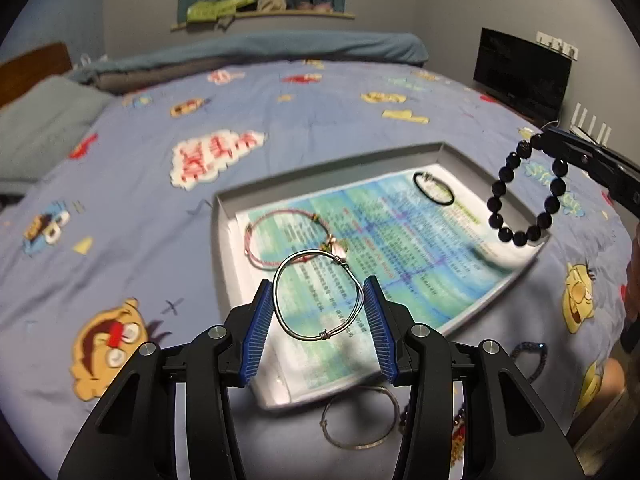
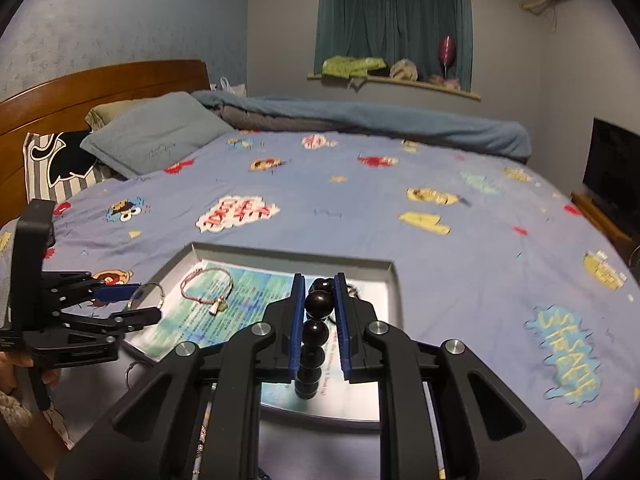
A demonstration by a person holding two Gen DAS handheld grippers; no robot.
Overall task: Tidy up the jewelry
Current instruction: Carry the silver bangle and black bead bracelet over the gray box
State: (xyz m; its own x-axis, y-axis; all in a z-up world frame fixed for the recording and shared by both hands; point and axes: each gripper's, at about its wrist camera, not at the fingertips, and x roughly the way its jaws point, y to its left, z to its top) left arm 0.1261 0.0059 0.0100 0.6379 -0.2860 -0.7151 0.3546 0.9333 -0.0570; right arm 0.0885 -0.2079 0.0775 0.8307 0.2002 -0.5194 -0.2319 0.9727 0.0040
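Note:
My left gripper (image 1: 318,282) is shut on a silver wire bangle (image 1: 318,296), which spans the gap between its blue pads above the near end of the grey tray (image 1: 224,216). My right gripper (image 2: 319,280) is shut on a black bead bracelet (image 2: 318,304), and the loop of beads (image 1: 520,196) hangs over the tray's right side. A pink cord bracelet with a charm (image 1: 260,232) and a thin black band (image 1: 434,188) lie in the tray on a printed paper. In the right wrist view the left gripper (image 2: 138,304) and its bangle (image 2: 152,294) are at the left.
The tray rests on a bed with a blue cartoon sheet (image 1: 160,240). On the sheet near the tray lie a second silver bangle (image 1: 360,420), a dark braided bracelet (image 1: 532,356) and a red beaded piece (image 1: 456,424). Pillows (image 2: 152,140) and a wooden headboard (image 2: 80,88) are at the far left.

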